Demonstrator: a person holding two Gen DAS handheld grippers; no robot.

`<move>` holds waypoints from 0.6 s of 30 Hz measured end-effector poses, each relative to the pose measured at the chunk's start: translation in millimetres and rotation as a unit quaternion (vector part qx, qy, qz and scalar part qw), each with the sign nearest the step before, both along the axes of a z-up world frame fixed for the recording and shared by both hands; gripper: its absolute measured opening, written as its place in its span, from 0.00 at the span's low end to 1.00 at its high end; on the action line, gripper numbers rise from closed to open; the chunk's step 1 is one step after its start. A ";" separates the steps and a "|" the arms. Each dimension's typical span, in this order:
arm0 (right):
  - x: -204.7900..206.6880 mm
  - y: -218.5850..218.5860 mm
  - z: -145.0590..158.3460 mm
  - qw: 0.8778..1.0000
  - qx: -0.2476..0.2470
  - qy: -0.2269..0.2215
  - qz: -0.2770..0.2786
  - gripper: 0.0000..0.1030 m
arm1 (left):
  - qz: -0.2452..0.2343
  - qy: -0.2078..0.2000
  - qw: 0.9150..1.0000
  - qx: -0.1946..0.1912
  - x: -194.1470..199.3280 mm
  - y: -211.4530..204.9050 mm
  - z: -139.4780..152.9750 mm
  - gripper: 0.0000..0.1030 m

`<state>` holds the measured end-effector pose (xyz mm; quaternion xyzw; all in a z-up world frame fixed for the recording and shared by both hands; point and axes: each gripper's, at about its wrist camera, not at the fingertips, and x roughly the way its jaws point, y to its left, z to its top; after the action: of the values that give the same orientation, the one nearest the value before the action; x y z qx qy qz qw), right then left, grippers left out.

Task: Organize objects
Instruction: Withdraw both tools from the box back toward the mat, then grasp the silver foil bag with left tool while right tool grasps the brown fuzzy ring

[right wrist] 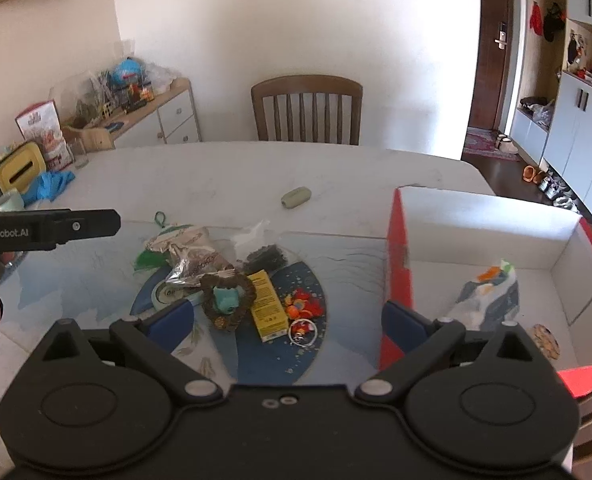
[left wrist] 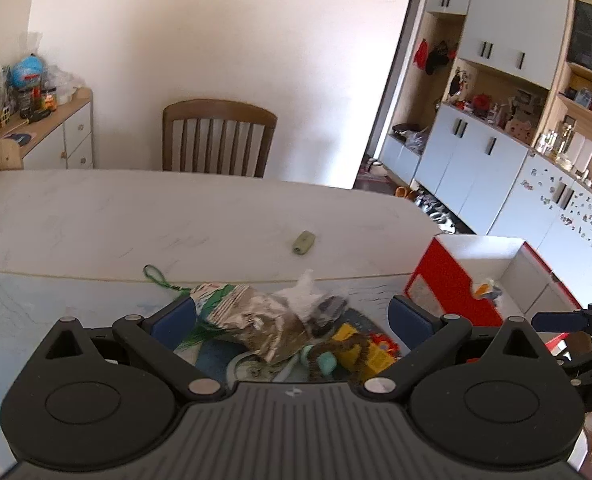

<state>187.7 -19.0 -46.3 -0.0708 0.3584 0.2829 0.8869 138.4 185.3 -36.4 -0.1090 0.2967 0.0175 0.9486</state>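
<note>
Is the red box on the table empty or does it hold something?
Not empty. The open red box already holds a crumpled packet and a small round piece.

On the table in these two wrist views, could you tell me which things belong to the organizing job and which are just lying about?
Belonging to the job:
- red and white box
- foil snack bag
- yellow carton
- brown wreath
- key ring
- green remote, probably
- left gripper and right gripper, both open

Just lying about:
- chair
- blue gloves
- sideboard
- wall cabinets
</note>
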 end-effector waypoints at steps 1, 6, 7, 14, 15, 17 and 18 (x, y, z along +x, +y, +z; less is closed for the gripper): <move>1.3 5.1 -3.6 1.000 -0.005 0.001 0.003 0.94 | 0.001 0.008 1.000 0.004 2.7 1.6 -4.2 1.00; 8.5 25.3 -20.2 0.999 -0.028 0.003 0.015 0.92 | 0.003 0.026 1.000 0.013 15.2 4.9 -17.9 1.00; 10.1 28.3 -23.6 0.999 -0.033 0.002 0.017 0.92 | 0.006 0.028 0.999 0.014 17.5 6.6 -20.5 1.00; 28.9 45.8 -46.3 0.998 -0.059 0.011 0.031 0.81 | 0.005 0.059 0.998 0.008 41.8 11.9 -44.3 1.00; 31.2 48.5 -49.1 0.997 -0.062 0.012 0.033 0.79 | 0.004 0.064 0.998 0.003 45.3 12.5 -48.1 1.00; 35.4 54.0 -53.8 0.997 -0.067 0.015 0.039 0.78 | 0.006 0.077 0.997 -0.007 51.7 13.4 -55.5 1.00; 37.0 57.1 -56.1 0.997 -0.070 0.014 0.043 0.77 | 0.007 0.084 0.996 -0.011 54.9 13.8 -58.7 0.99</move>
<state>224.7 38.2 -102.5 -0.1441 0.3866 0.2959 0.8615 193.3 199.1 -95.0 -0.1196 0.3744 0.0296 0.9191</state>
